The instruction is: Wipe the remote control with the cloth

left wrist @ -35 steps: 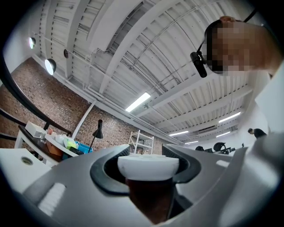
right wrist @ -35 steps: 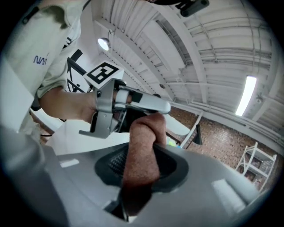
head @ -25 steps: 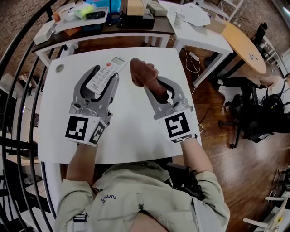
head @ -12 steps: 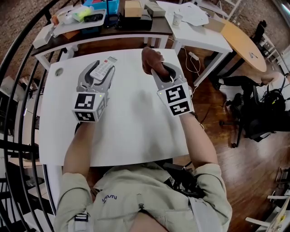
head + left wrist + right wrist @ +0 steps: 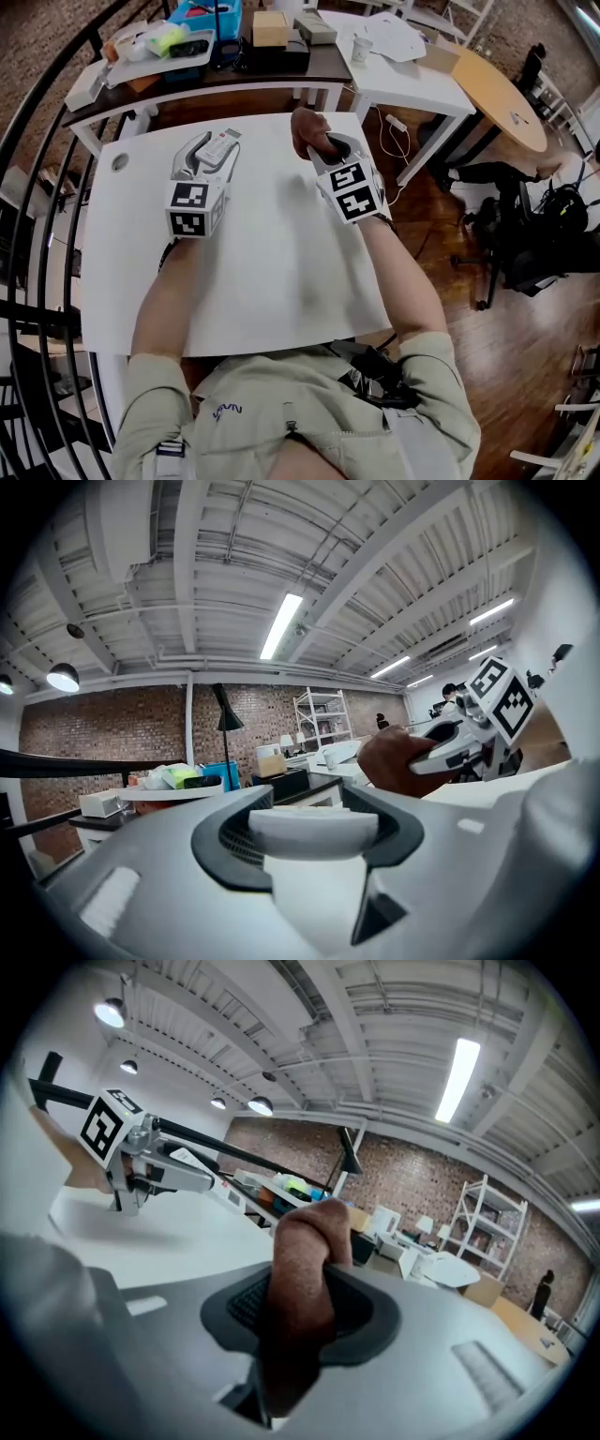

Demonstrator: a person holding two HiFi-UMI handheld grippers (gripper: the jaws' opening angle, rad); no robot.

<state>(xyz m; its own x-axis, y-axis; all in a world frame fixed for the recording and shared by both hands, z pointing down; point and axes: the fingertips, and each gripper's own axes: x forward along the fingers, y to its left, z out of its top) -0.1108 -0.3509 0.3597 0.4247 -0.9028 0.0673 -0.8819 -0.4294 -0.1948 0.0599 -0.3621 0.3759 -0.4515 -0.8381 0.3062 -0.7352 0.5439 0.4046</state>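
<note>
Well, the white counter [image 5: 272, 281] fills the middle of the head view. Over the counter's far-left part, the left gripper [image 5: 215, 156] has its fingers [image 5: 141, 883] clenched on a white remote control [image 5: 223, 141]. At the counter's far-right edge, the right gripper [image 5: 322, 148] grasps a bunched brown cloth [image 5: 305, 127] in its fingers [image 5: 450, 1335], apart from the remote control.

Left gripper [image 5: 309, 810]: fingers [image 5: 159, 874] clamped on the white remote control [image 5: 314, 834], which is seen end-on between the dark pads. Right gripper [image 5: 419, 758], upper right, grips a brown cloth [image 5: 386, 761] over the white bench [image 5: 469, 794], apart from the remote.
</note>
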